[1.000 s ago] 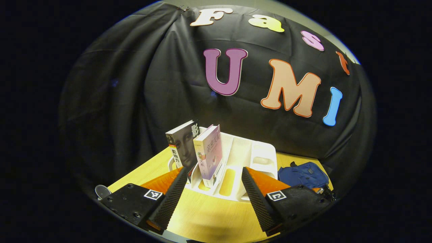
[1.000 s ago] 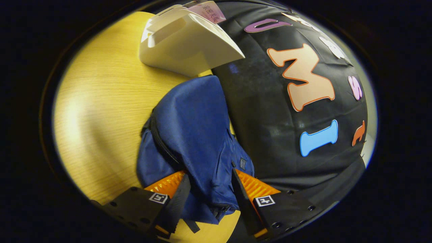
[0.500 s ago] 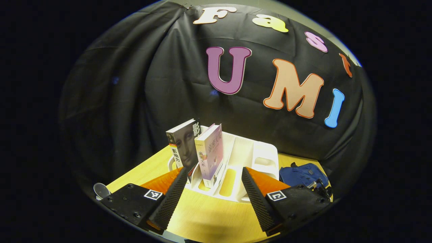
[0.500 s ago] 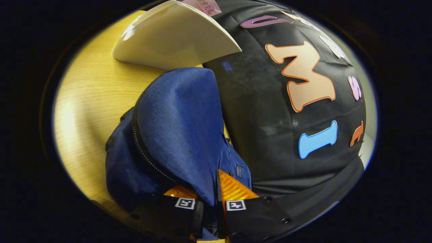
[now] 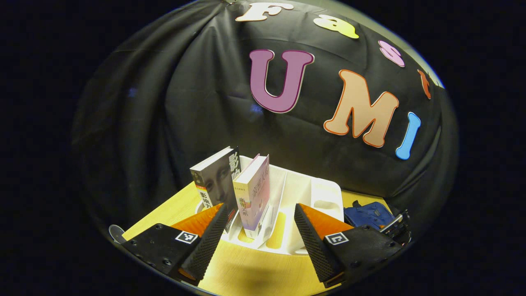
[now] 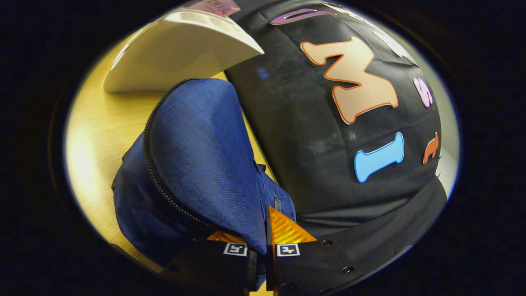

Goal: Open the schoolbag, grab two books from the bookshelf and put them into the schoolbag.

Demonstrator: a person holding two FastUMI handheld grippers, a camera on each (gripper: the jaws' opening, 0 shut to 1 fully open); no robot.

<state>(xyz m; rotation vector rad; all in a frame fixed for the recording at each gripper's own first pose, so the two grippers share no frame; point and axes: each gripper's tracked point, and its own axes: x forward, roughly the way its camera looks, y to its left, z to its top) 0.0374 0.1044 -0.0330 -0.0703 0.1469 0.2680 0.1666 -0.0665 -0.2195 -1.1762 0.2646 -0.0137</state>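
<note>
With your right hand-held gripper (image 6: 259, 257) clenched, both fingers pinch a fold of the blue schoolbag (image 6: 197, 164) near the bottom of the right gripper view. Fabric fills the narrow gap between the fingers. A dark zipper line (image 6: 164, 193) curves across the bag from its upper edge down toward the fingers; you cannot tell from this view whether the zipper is open. The bag sits on the yellow wood tabletop (image 6: 90, 144), its far end just beside the white bookshelf (image 6: 172, 53), and its right side lies against the black cloth wall (image 6: 312, 156).

Your left hand-held gripper (image 5: 259, 242) is released, fingers spread wide and holding nothing, above the near edge of the tabletop (image 5: 246, 275). Just beyond the fingertips stands the bookshelf (image 5: 300, 197), a white divided rack. 2 books stand in its left slots: a grey book with a face on the cover (image 5: 213, 181) on the outside, and a pale pink-and-cream book (image 5: 254, 193) right beside it, both leaning slightly. The slots to the right of them hold nothing. Past the rack's right end, the schoolbag (image 5: 365, 213) lies on the tabletop, with the other hand-held gripper (image 5: 396, 228) at its near right edge. A small round grey object (image 5: 116, 232) sits at the tabletop's left edge; too small to identify.
</note>
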